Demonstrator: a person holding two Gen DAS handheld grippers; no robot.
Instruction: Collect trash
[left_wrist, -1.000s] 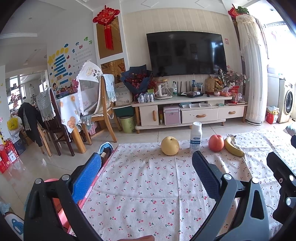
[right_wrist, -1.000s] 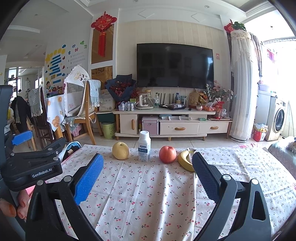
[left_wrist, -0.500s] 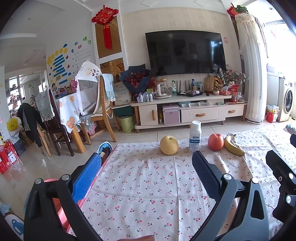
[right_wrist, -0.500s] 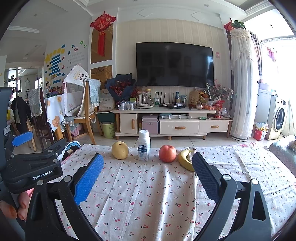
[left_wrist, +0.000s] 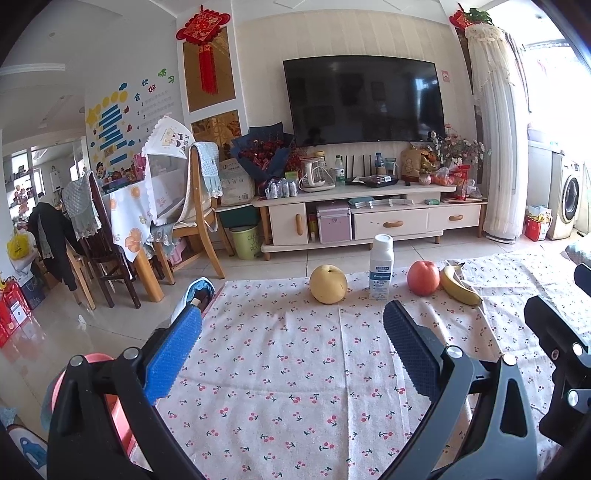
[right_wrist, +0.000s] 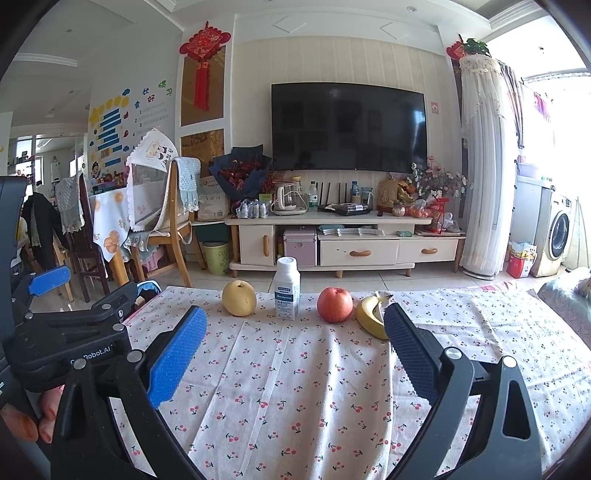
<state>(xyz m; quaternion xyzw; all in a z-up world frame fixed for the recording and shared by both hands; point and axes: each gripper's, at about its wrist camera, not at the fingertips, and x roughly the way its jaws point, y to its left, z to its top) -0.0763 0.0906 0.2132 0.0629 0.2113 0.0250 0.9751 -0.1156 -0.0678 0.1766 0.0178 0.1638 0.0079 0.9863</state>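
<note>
While both tongs hover spread, gripping nothing, left tongs (left_wrist: 291, 350) and right tongs (right_wrist: 293, 349) face bench (right_wrist: 295, 387) (cherry-print cloth). White bottle (right_wrist: 286, 288) upright at far edge, between pear (right_wrist: 239, 297) and apple (right_wrist: 334, 305); banana (right_wrist: 371, 317) beside apple.

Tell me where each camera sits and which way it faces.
Left wrist: on the left gripper, low over the cloth, facing the bottle and TV; right gripper's body at right edge.
Right wrist: on the right gripper, same heading; left gripper's body and fingertips at left.
Shared: pear, bottle, apple, banana.
</note>
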